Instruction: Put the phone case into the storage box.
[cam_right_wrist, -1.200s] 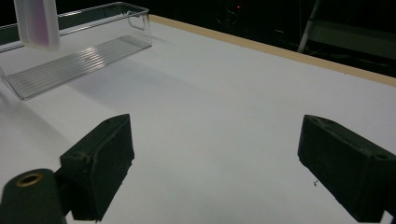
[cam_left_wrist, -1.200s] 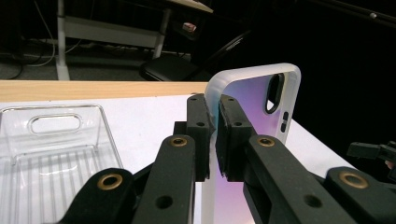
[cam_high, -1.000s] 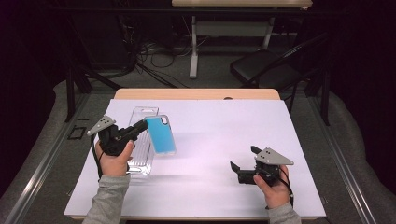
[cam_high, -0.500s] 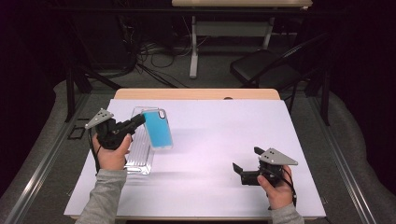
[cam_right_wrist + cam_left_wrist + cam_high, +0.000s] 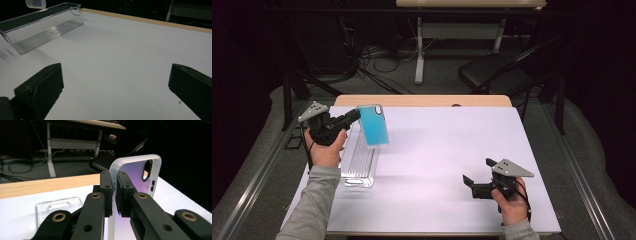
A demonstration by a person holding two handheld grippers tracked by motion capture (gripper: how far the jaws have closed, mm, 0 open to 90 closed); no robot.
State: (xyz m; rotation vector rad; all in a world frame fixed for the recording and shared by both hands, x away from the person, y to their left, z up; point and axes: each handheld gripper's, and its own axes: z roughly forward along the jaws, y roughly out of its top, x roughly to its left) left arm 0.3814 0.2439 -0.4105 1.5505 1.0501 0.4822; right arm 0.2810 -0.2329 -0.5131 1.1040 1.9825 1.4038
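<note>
The left claw, clamped on the edge of the blue phone case, now sits higher and farther toward the far end of the clear plastic bin than a second ago. The case, which earlier hung low over the middle of the bin, now hangs above the bin's far end, lifted clear of its walls. The person's left hand sits farther along the bin's outer side.

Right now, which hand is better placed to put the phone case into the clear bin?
Left. The left tool is already shut on the blue phone case, just above the clear bin. The right tool is open, empty and far across the table.
</note>
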